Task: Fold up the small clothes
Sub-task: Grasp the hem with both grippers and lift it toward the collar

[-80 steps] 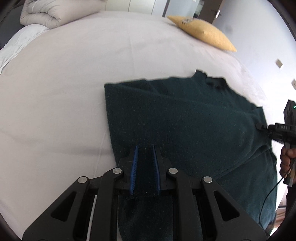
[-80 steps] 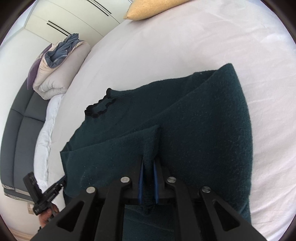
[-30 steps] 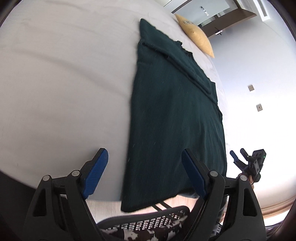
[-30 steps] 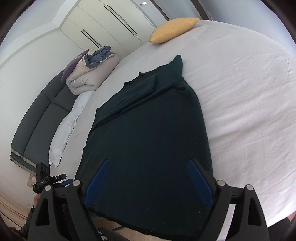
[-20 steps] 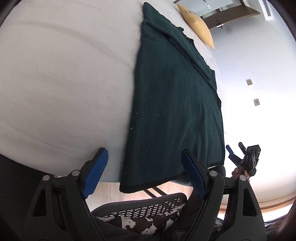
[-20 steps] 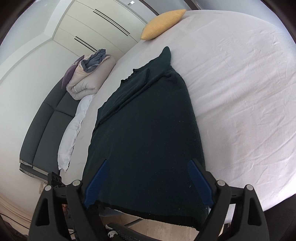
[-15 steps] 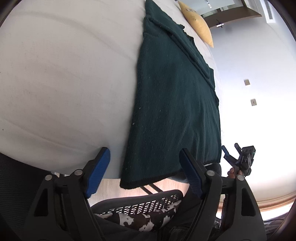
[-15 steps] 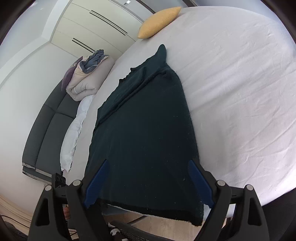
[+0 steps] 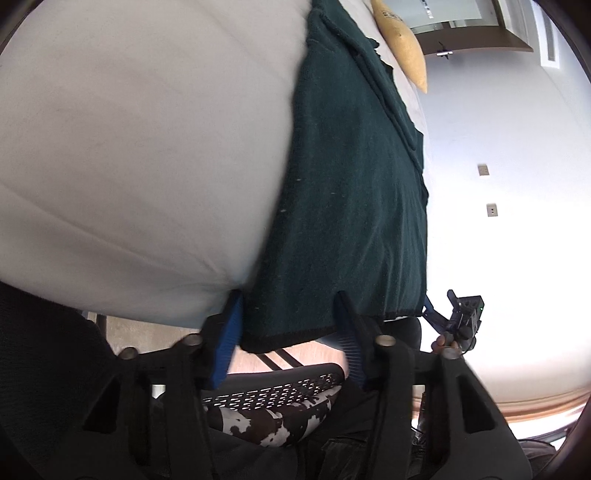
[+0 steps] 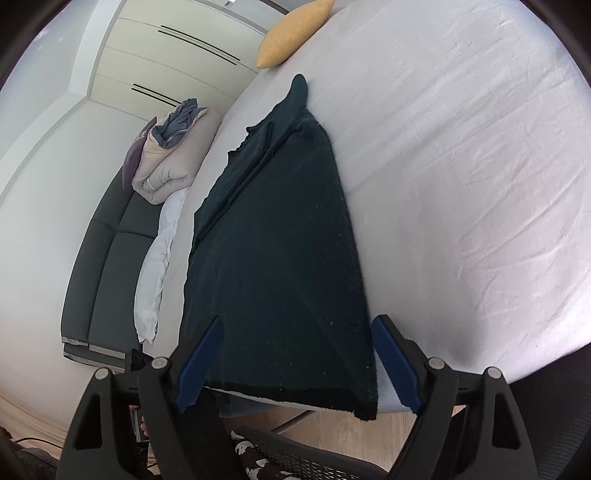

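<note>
Change: Seconds earlier both tongs were pinched shut on folds of the dark green sweater [image 10: 273, 258] out on the bed; since then they had let go and dropped back to the near hem, where it hung over the bed's edge.
Meaning: The sideways folds looked finished, leaving a long narrow strip (sleeves tucked in, as far as could be seen), so the lengthwise fold from hem toward collar was probably next.
Sweater: It lay lengthwise on the white bed [image 10: 461, 155], collar at the far end toward the yellow pillow [image 10: 291, 35], hem hanging just past the near edge above a mesh chair [image 9: 273, 384].
Left tongs: The left gripper [image 9: 288, 328] was closing, far narrower than a second before, with the hem's left corner between its blue pads; the left pad seemed to touch the sweater's side edge, but no firm clamp showed yet.
Right tongs: The right gripper [image 10: 295, 362] stood wide apart, easing inward only slightly, straddling the hem near its right corner; neither pad touched the cloth, and it held nothing.
Other view: The right gripper also showed small in the left camera, past the hem's right corner, in the person's hand [image 9: 441, 341].
Background: A rolled duvet [image 10: 166, 162] sat on a grey sofa [image 10: 107, 258] to the left.
</note>
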Action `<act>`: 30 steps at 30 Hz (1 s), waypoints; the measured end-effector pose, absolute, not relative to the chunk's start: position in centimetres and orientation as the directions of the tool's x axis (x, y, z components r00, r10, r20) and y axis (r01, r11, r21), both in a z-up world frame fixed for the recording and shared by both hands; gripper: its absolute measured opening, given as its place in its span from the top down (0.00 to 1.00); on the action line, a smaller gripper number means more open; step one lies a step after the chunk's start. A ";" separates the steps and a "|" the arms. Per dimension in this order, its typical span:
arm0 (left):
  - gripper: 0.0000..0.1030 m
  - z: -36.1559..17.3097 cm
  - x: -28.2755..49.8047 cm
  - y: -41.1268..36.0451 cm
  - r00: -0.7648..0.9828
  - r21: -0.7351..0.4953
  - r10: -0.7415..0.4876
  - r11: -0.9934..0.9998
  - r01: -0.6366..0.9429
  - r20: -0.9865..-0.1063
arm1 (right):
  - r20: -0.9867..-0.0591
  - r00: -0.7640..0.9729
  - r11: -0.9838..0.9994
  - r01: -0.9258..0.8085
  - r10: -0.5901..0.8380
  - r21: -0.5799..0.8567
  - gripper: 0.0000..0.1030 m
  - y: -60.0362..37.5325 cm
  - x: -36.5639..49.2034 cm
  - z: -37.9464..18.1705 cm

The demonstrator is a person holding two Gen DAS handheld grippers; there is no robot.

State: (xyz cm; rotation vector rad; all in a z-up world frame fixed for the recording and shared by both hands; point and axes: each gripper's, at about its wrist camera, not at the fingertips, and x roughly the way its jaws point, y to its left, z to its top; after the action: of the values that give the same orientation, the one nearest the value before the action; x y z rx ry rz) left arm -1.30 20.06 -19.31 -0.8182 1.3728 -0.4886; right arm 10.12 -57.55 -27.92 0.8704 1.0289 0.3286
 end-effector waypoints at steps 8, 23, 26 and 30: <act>0.89 -19.7 -1.3 20.5 0.183 -0.757 -0.734 0.631 -0.171 -0.654 | -0.652 0.436 0.657 0.165 0.620 0.735 0.25 -57.9 9.4 -28.4; 0.94 -19.4 -1.3 19.7 0.189 -0.763 -0.739 0.631 -0.142 -0.646 | -0.704 0.296 0.679 0.200 0.645 0.706 0.57 -57.3 8.9 -29.7; 0.95 -19.4 -1.2 19.9 0.191 -0.765 -0.741 0.628 -0.138 -0.643 | -0.701 0.295 0.678 0.193 0.650 0.710 0.71 -57.0 8.7 -29.8; 0.95 -19.3 -1.5 19.8 0.203 -0.775 -0.748 0.619 -0.130 -0.631 | -0.707 0.304 0.693 0.171 0.638 0.700 0.88 -56.8 8.6 -29.2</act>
State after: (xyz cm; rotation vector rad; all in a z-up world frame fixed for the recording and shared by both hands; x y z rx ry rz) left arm -1.45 19.84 -19.29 -0.8371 1.3222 -0.5104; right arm 8.59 -56.76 -29.21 0.7874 1.2521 0.3557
